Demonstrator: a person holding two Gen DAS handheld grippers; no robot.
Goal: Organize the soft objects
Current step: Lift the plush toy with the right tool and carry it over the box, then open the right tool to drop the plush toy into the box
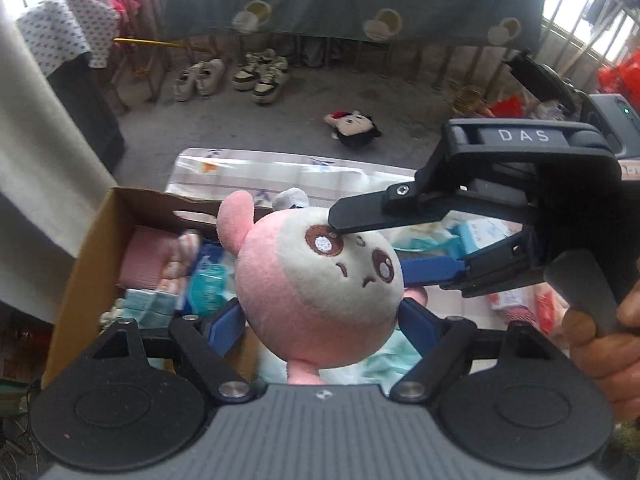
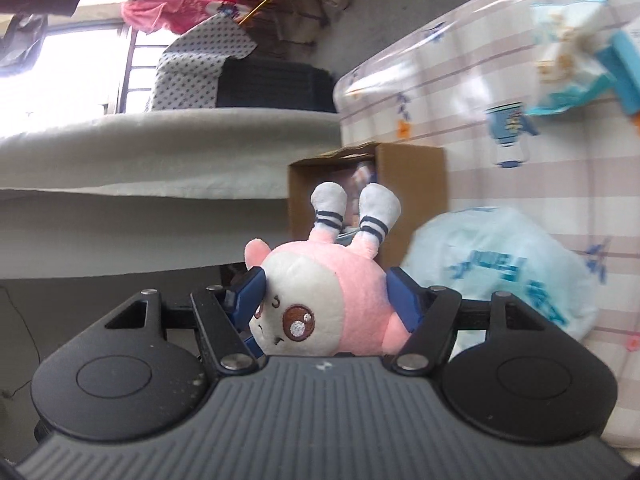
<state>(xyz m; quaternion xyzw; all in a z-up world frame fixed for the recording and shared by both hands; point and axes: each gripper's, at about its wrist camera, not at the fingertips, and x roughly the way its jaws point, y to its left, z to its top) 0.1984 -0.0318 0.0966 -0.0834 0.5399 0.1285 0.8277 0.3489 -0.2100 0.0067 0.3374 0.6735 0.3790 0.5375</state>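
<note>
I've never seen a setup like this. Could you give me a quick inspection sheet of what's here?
Surface: table under a checked plastic cloth.
Job's things: pink plush toy, held up near the cardboard box of tissue packs.
Clutter: pale blue plastic bag on the table; dark-haired doll on the floor.
Grippers: left gripper and right gripper both clamp the plush.
Cables: one thin dark wire, it seems.
Surroundings: shoes, hanging pink laundry.
</note>
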